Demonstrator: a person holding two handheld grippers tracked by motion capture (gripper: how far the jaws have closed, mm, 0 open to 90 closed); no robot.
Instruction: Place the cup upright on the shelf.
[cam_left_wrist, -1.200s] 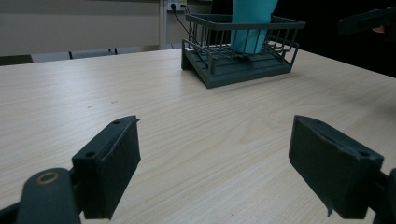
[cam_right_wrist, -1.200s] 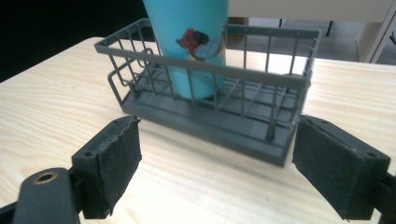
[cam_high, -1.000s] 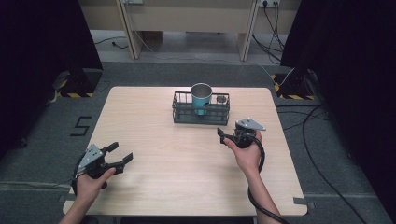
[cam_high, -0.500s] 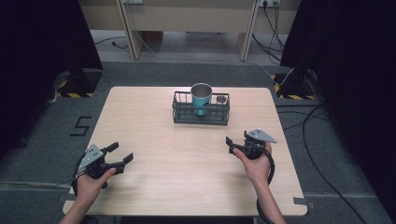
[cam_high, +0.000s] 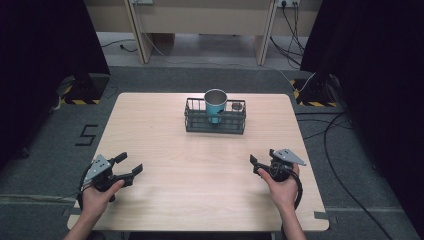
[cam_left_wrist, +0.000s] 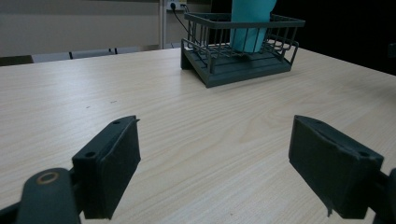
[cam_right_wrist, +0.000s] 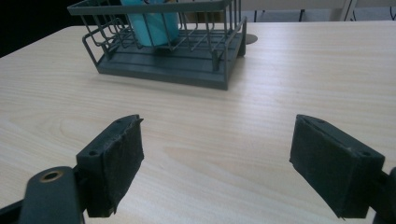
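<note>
A dark grey wire basket (cam_high: 215, 116) stands at the far middle of the pale wooden table (cam_high: 165, 125), with a teal metal cup (cam_high: 215, 104) upright inside it. The left gripper (cam_high: 128, 166) and right gripper (cam_high: 255, 166) sit near the table's near corners, well apart from the basket, both with jaws spread and holding nothing.
</note>
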